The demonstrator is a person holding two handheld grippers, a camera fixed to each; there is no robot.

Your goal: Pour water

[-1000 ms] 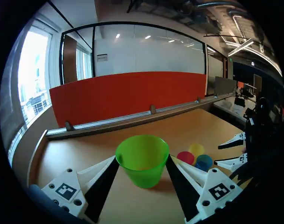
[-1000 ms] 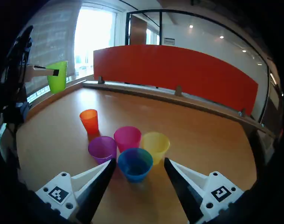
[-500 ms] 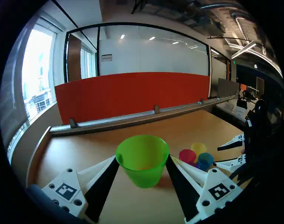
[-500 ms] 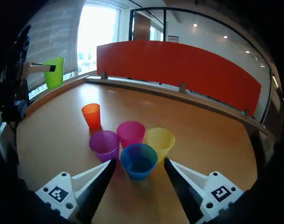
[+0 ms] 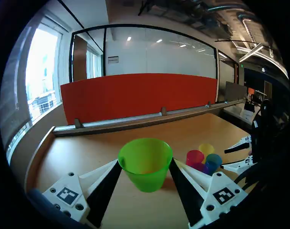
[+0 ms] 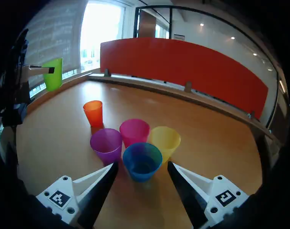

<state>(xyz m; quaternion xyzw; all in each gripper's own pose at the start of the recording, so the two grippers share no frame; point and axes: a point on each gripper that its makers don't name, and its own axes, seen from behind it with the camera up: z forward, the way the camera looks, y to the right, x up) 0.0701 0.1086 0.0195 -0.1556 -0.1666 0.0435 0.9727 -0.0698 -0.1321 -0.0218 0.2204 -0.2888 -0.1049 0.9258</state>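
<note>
While both feeds are up, I count six cups, one of each colour, and two grippers. The left gripper pinches the green cup, with both fingers pressed against its sides just below the rim. The cup is translucent plastic, upright, and tapers to a narrower base. In the left gripper view I look down into its open mouth, and I cannot tell whether it holds any water. The right gripper view gives me its side: it is held in the air, off the table, above the edge that runs along the window.

The right gripper is spread. The blue cup stands between its fingers with a little gap on each side. The purple cup, pink cup and yellow cup crowd close behind the blue one. The cluster is mid-table, well apart from the far edge where the red partition stands.

The right gripper view also gives me the orange cup, alone just beyond the purple one, toward the window edge. In the left gripper view the cluster sits right of the green cup, with the other gripper's white fingers just past it.
</note>
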